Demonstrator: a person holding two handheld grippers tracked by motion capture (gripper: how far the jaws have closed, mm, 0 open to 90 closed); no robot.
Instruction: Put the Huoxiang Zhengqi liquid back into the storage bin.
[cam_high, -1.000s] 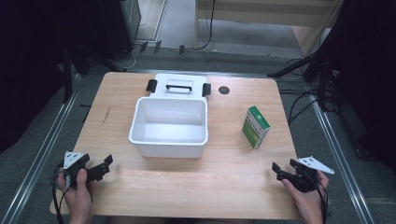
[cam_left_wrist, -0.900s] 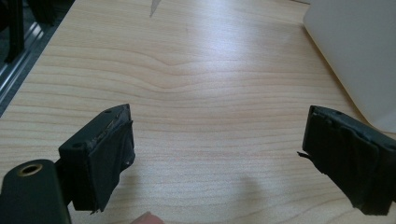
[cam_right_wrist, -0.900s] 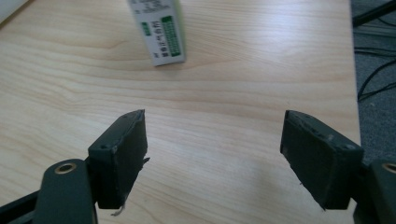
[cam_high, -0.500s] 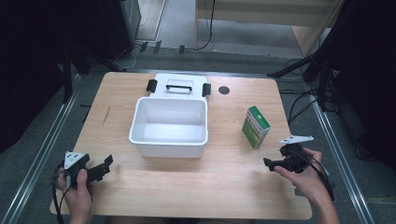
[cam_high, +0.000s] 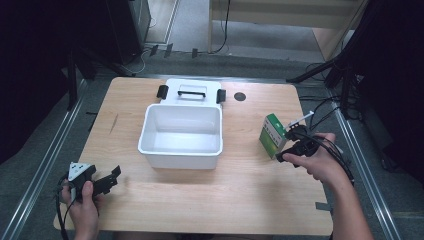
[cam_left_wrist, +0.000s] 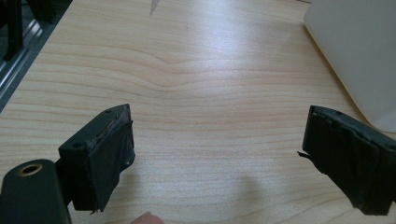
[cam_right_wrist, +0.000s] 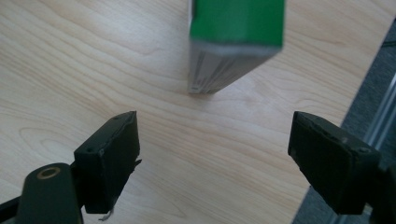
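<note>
A small green and white box (cam_high: 273, 135) stands upright on the wooden table, right of a white open bin (cam_high: 180, 135). My right gripper (cam_high: 287, 145) hovers just right of the box, held in a hand. In the right gripper view the box (cam_right_wrist: 236, 42) stands ahead of the gripper (cam_right_wrist: 215, 158), beyond its tips. Its jaws are open and have just been opening, with nothing between them. My left gripper (cam_high: 112, 177) rests near the table's front left corner. In the left gripper view it (cam_left_wrist: 219, 158) is open over bare wood.
The bin's white lid (cam_high: 191, 92), with a black handle and latches, lies behind the bin. A black round spot (cam_high: 240, 96) marks the table's far side. The bin's wall (cam_left_wrist: 359, 51) shows at the upper right of the left gripper view. Metal rails run along both table sides.
My right hand has lifted from the table's front right corner and moved forward and left, up to the green box. The left hand has stayed put.
</note>
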